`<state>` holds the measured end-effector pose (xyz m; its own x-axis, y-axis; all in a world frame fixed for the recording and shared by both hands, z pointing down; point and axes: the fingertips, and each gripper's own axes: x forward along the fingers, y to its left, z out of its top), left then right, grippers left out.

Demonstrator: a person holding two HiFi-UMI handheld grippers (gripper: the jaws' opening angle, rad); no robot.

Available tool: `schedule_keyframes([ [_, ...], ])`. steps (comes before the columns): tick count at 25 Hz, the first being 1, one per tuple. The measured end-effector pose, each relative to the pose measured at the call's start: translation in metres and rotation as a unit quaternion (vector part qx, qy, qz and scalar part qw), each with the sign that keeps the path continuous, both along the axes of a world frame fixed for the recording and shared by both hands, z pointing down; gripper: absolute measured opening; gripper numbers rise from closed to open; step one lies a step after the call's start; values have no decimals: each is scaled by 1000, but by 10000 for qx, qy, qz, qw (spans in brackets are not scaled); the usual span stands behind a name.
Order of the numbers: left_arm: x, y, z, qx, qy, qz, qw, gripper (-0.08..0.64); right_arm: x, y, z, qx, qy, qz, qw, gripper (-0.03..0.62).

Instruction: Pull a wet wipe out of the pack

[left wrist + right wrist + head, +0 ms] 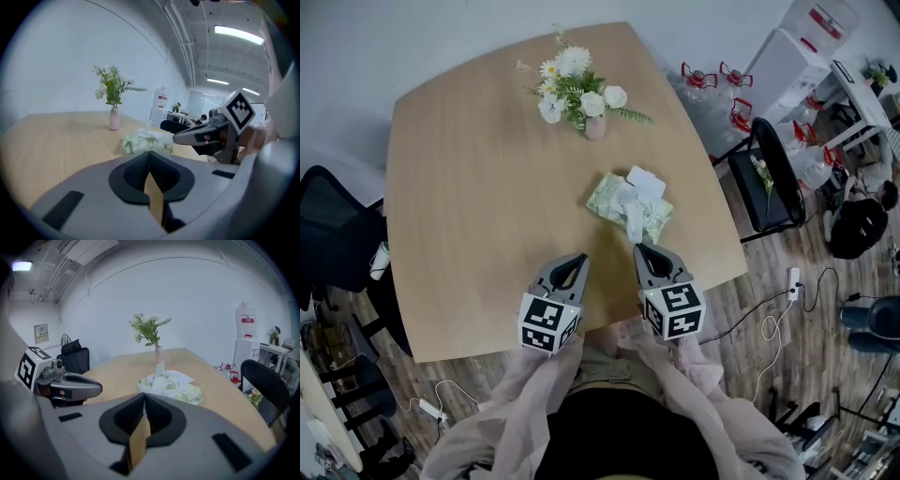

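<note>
Right gripper (640, 248) near crumpled green pack (606, 198)

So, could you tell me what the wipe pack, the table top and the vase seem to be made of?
Wipe pack: soft plastic film, probably; crinkled, slightly glossy green.
Table top: light wood or laminate; matte, visible grain.
Vase: likely ceramic; smooth, pale pink, opaque.

A: How is the scene lit?
B: Bright, even light is thrown from overhead; ceiling strips (236, 33) glare in the left gripper view, and faint shadows are cast on the table (469, 206).
A: And sharpness?
B: The head view is rendered crisply. Both gripper views are bowed and dark-edged; the left gripper (150, 153) and right gripper (143, 397) are blurred up close.
</note>
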<state>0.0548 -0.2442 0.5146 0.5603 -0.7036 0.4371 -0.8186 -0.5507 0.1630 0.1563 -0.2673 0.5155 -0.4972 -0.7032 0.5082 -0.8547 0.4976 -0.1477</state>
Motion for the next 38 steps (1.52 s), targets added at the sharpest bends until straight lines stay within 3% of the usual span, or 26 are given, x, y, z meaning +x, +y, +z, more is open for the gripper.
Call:
schedule_keyframes([
  [25,-7,15,1,73,94,-298,9995,11,4,23,-2,46,34,-80,10000,14],
  [38,-4,13,-10,178,126,-49,9997,11,3,24,-13,128,-141,169,9997,14],
])
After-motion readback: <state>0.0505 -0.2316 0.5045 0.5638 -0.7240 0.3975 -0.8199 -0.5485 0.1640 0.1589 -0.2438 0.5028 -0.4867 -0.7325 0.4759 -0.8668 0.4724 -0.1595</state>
